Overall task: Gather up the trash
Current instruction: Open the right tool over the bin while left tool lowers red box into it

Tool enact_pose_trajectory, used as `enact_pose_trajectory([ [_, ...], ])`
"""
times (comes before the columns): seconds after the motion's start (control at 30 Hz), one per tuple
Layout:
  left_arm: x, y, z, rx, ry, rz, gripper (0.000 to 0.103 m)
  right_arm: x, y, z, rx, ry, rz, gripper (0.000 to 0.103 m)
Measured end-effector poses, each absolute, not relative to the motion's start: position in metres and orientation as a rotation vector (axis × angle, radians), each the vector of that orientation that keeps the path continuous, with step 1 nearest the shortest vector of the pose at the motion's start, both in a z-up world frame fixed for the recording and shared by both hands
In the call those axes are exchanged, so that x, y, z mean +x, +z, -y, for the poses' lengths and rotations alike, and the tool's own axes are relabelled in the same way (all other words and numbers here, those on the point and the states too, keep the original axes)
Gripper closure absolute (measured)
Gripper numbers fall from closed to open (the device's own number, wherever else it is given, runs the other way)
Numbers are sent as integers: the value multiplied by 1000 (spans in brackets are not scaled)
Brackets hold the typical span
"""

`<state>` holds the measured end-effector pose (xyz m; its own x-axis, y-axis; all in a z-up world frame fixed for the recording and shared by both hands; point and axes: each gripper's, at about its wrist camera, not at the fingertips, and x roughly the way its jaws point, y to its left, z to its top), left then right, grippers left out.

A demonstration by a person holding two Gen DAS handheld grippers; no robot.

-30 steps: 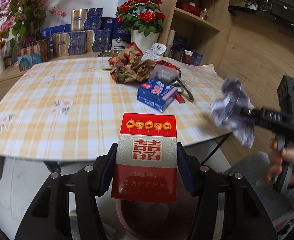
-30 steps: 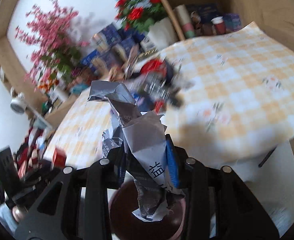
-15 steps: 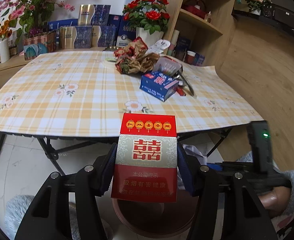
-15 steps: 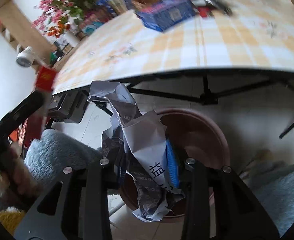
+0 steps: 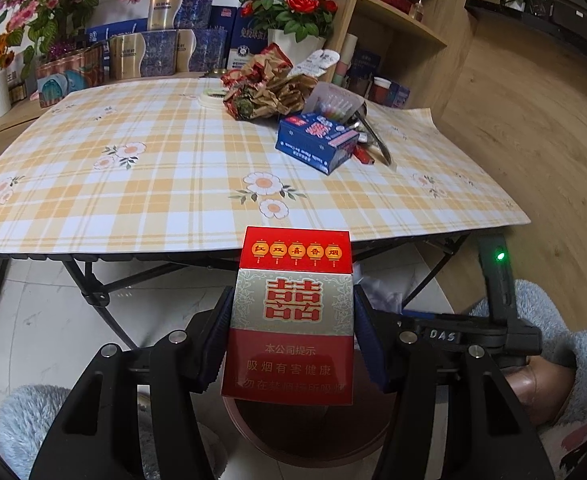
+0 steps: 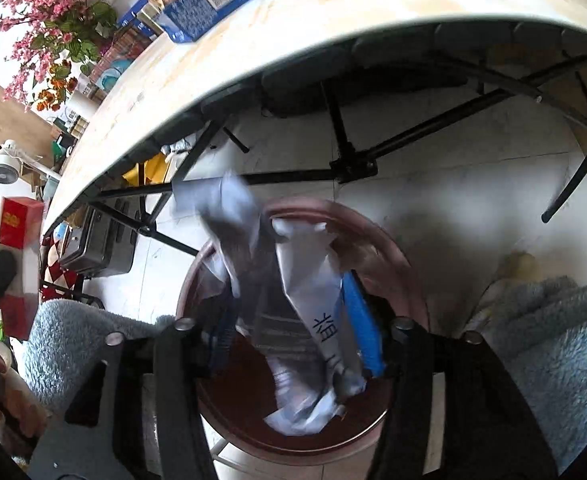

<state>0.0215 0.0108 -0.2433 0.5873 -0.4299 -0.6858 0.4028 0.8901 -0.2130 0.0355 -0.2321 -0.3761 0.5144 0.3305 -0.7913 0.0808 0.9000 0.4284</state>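
Note:
My left gripper (image 5: 293,320) is shut on a red cigarette pack (image 5: 293,344), held upright over a brown round bin (image 5: 253,436) on the floor in front of the table. My right gripper (image 6: 293,328) hangs over the same bin (image 6: 397,264), pointing down into it. Its jaws are opening, and a crumpled grey-white paper (image 6: 313,300) hangs blurred between them. The paper has come away from the left pad and still brushes the blue right pad (image 6: 365,320). More trash lies on the table: a crumpled brown-red wrapper (image 5: 265,92) and a blue box (image 5: 317,144).
The plaid-covered table (image 5: 133,184) stands just behind the bin, its black folding legs (image 6: 345,140) close by. Flower pots, boxes and wooden shelves line the back. A person's fuzzy grey sleeves (image 6: 553,320) flank the bin. A dark case (image 6: 97,248) sits under the table.
My right gripper came down from table height to just over the bin, and its jaws widened, loosening the paper. My left gripper sank a little with the pack still gripped.

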Motion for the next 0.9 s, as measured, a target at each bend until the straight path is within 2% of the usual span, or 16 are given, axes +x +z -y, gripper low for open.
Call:
enact_pose_trajectory([
  [0.23, 24, -252, -1, -1, -497, -845, 48, 30, -358, 243, 436, 125, -947, 40],
  [0.37, 24, -257, 4, 23, -496, -864, 48, 22, -338, 251, 433, 106, -857, 33],
  [0.5, 26, -263, 9, 41, -502, -891, 48, 13, -317, 262, 407, 46, -764, 18],
  [0.6, 28, -267, 13, 50, -510, -906, 47, 9, -308, 268, 396, 17, -721, 12],
  [0.9, 26, -271, 23, 85, -540, -917, 47, 9, -305, 272, 405, 1, -714, 9],
])
